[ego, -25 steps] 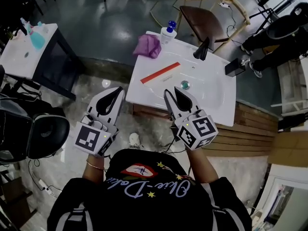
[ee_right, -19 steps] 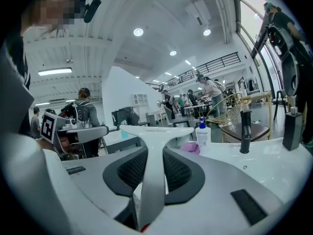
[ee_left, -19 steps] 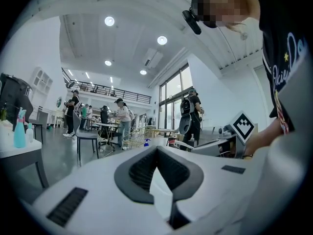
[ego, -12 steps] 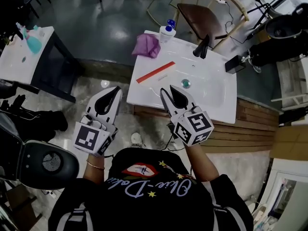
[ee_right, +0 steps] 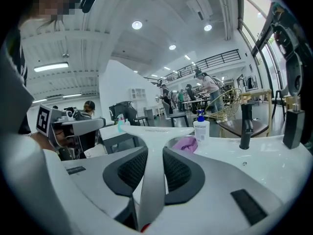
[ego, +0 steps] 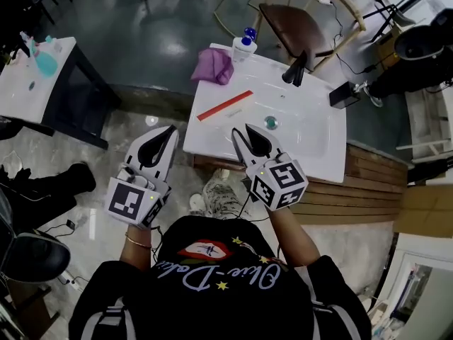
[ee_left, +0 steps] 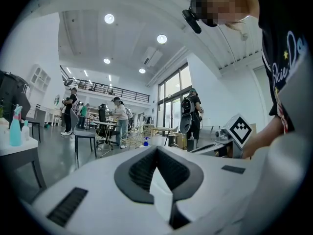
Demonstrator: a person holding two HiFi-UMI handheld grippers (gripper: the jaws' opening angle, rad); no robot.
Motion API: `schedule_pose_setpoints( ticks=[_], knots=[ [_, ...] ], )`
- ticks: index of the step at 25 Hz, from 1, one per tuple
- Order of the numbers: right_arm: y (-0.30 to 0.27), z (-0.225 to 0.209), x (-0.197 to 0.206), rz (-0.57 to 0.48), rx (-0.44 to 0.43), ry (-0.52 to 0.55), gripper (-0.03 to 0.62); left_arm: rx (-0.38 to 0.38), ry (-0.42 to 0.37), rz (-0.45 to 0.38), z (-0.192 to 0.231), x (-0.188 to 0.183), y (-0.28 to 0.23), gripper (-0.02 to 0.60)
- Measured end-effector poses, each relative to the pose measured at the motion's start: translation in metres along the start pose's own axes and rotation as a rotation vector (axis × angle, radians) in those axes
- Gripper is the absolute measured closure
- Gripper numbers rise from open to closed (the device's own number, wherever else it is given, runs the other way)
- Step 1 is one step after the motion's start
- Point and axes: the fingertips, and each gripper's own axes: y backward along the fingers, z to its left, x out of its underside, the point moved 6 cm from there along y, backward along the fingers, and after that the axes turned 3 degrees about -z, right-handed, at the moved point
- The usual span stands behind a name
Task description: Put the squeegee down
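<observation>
One claw carries everything: the right gripper (ego: 239,130) is clenched on the squeegee (ego: 225,105) by its handle. The blade hangs over the sink's (ego: 311,137) left part, likely for laying flat. Left gripper (ego: 168,130), off the sink's left edge, is clenched on nothing.

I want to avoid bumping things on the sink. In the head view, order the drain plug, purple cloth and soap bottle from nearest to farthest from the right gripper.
1. Drain plug: just right of the right gripper.
2. Purple cloth: far left corner of the sink.
3. Soap bottle: far edge, just beyond the cloth.
</observation>
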Motion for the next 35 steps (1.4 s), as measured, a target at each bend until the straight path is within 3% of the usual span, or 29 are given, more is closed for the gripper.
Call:
schedule_pose_setpoints(
  ticks=[26, 35],
  knots=[
    [-0.049, -0.014, 0.027, 0.091, -0.054, -0.021, 0.505, -0.088, 0.004, 0.023, 0.026, 0.006, -0.006, 0.572],
    [-0.059, -0.02, 0.037, 0.132, -0.047, -0.017, 0.505, -0.073, 0.02, 0.021, 0.032, 0.008, -0.015, 0.571]
  ],
)
